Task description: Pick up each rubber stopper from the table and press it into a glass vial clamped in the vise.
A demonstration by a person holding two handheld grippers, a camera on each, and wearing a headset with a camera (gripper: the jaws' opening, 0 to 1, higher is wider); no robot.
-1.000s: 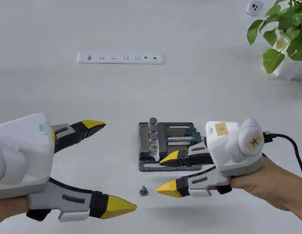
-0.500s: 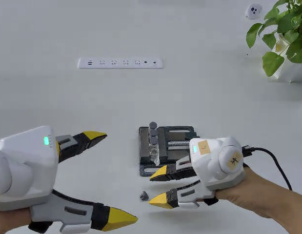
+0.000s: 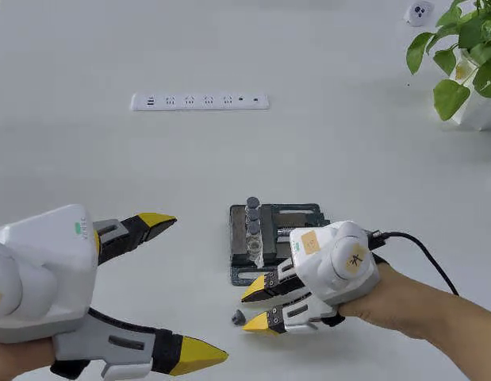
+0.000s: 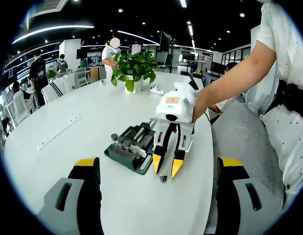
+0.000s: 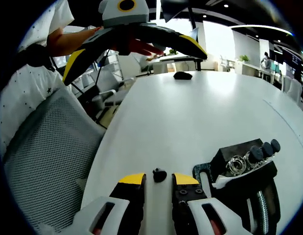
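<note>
The right gripper [image 3: 249, 311], jaws slightly parted and empty, points at the stopper [image 3: 238, 318], which lies on the surface [image 3: 348, 143] just near-left of the vise [image 3: 297, 216]. The left gripper [image 3: 193, 286] hangs wide open at the left. Pinched off-centre, the small stopper could squirt from the tips and roll away.

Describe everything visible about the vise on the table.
The vise is a dark, metal-looking block with a flat base, lying flat on the white table. Between its jaws it clamps a row of small glass vials. The three farther ones carry dark stoppers, while the near end shows clear, open glass. The right gripper overlaps its near right corner in the head view; whether they touch cannot be told. A loose stopper lies on the table in front of it, apart from it.
</note>
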